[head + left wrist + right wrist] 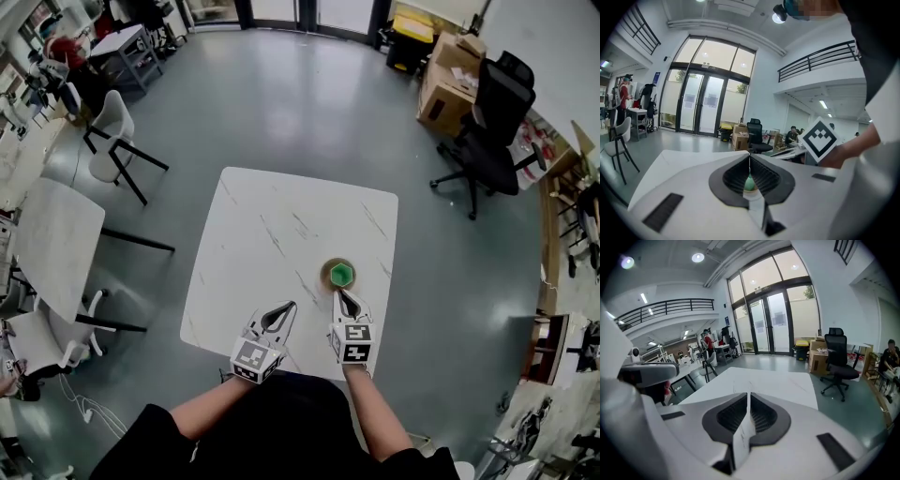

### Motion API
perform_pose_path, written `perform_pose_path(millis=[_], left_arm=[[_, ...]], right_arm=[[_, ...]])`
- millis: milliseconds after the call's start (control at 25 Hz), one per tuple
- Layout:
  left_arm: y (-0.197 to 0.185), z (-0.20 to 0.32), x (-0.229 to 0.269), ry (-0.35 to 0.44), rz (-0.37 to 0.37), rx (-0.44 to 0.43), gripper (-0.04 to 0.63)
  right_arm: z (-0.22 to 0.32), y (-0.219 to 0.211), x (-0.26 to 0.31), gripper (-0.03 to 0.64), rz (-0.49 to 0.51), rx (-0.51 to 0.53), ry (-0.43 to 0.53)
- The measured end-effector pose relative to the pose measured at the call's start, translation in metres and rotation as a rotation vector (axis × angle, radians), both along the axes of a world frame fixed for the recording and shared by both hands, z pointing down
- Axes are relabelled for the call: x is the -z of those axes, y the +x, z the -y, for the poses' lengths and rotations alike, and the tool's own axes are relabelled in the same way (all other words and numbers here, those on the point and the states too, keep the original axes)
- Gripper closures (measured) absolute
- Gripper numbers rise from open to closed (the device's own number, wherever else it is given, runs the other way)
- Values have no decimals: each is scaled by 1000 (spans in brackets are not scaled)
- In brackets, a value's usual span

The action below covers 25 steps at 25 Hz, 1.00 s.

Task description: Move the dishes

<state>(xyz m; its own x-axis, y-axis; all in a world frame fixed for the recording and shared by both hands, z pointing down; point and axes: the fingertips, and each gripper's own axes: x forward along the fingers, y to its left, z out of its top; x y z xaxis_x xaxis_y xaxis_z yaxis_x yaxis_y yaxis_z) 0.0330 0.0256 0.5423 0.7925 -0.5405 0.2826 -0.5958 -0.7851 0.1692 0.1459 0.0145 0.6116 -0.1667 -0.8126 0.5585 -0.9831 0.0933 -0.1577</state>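
— Where's the dish?

— The small round tan dish with a green hexagon in it [338, 274] sits on the white marble-patterned square surface [281, 216], towards the near right side.

— And the grippers?

— The right gripper [340, 294] points at the dish, its tips just short of the rim. Its fingers [761, 416] are clenched together on nothing. The left gripper [287, 307] hovers to its left over the surface's near edge, fingers [735, 176] likewise pressed together and empty.
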Motion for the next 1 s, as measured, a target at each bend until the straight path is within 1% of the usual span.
perform_pose_path(millis=[200, 360, 560, 840, 880, 960, 1000], left_arm=[[-1, 9, -8, -22, 9, 36, 578], [1, 14, -12, -32, 14, 51, 578], [-1, 13, -19, -48, 36, 56, 578], [-7, 16, -27, -68, 45, 80, 578], [-7, 17, -27, -72, 39, 83, 578], [-5, 17, -24, -76, 20, 79, 578], [-3, 16, -23, -74, 11, 73, 577]], right_arm=[[22, 0, -35, 597, -38, 71, -71], [35, -2, -58, 597, -46, 97, -136], [53, -7, -78, 597, -41, 98, -184], [69, 2, -92, 595, -54, 47, -223], [69, 2, -94, 584, -55, 51, -239], [68, 0, -98, 518, -71, 68, -273], [69, 0, -99, 518, -82, 77, -284]])
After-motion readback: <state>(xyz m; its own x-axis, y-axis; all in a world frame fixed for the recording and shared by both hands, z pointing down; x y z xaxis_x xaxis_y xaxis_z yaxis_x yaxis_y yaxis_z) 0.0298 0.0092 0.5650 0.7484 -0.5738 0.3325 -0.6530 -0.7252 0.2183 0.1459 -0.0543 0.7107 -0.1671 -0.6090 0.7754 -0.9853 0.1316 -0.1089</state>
